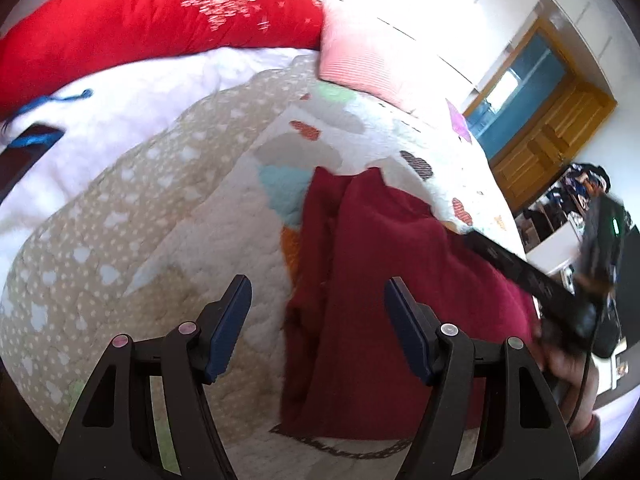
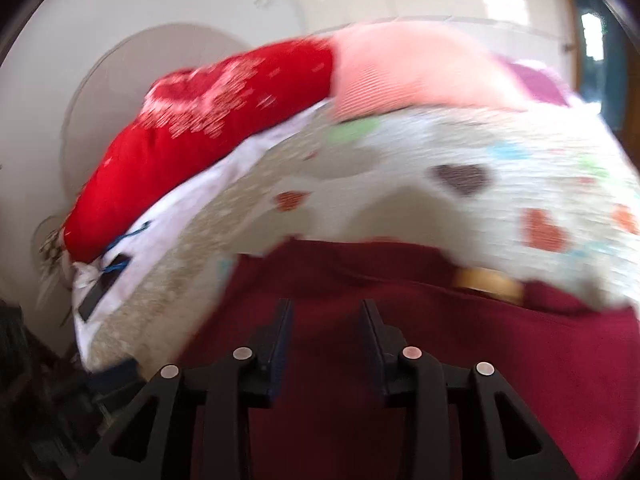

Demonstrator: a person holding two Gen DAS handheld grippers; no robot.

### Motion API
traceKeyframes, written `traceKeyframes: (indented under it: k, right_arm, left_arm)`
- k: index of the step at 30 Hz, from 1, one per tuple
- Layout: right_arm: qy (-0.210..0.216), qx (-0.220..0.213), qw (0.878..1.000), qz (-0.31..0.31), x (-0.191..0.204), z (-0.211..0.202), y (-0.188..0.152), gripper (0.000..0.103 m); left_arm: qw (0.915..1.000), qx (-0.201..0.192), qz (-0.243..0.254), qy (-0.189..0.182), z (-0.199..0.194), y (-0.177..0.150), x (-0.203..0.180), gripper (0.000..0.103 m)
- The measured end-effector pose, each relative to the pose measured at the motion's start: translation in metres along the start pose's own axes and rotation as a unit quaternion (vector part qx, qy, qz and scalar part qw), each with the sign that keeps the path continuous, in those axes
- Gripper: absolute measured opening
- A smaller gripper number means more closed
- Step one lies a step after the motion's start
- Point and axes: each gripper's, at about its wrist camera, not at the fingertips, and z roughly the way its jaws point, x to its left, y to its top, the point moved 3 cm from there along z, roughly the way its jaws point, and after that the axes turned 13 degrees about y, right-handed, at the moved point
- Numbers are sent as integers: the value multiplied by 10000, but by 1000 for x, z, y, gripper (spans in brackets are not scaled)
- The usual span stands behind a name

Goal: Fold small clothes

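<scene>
A dark red garment point(image 1: 380, 288) lies partly folded on a quilted bedspread point(image 1: 168, 216) with coloured hearts. My left gripper point(image 1: 318, 292) is open and empty, hovering above the garment's left edge. My right gripper shows in the left wrist view point(image 1: 520, 268) as a dark bar over the garment's right side, held by a hand. In the right wrist view my right gripper point(image 2: 326, 312) is open just above the same red garment point(image 2: 440, 360); that view is motion-blurred.
A bright red pillow point(image 1: 140, 20) and a pink striped pillow point(image 1: 360, 60) lie at the head of the bed. A white sheet point(image 1: 120, 100) shows beside the quilt. A wooden cabinet point(image 1: 552, 128) stands beyond the bed.
</scene>
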Motion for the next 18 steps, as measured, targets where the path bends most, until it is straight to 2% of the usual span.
traceKeyframes:
  k: [4,9,11,13,18]
  right_arm:
    - [-731,-323,9963,313,-53,-56,-23,33]
    - [-1252,-554,9853,1020,-119,-103,-47,33]
    - [-1376,-658,9809,1207,-140,-114,-52,33]
    - [-1320,-727,9783,1423,-155,-117,-54,33]
    - [-1250,-764,9762,1599,-174,-99,-57,33]
  left_arm:
    - [9996,-49,277,34,9,10,-29,69]
    - [9983,-152,499,247,34,32,-60,69]
    - [9975,-100,572,403,50,37,-69,69]
    - [9963,42,646,562,68,40,-77,69]
    - [9945,160,648,810,97,41,-80,69]
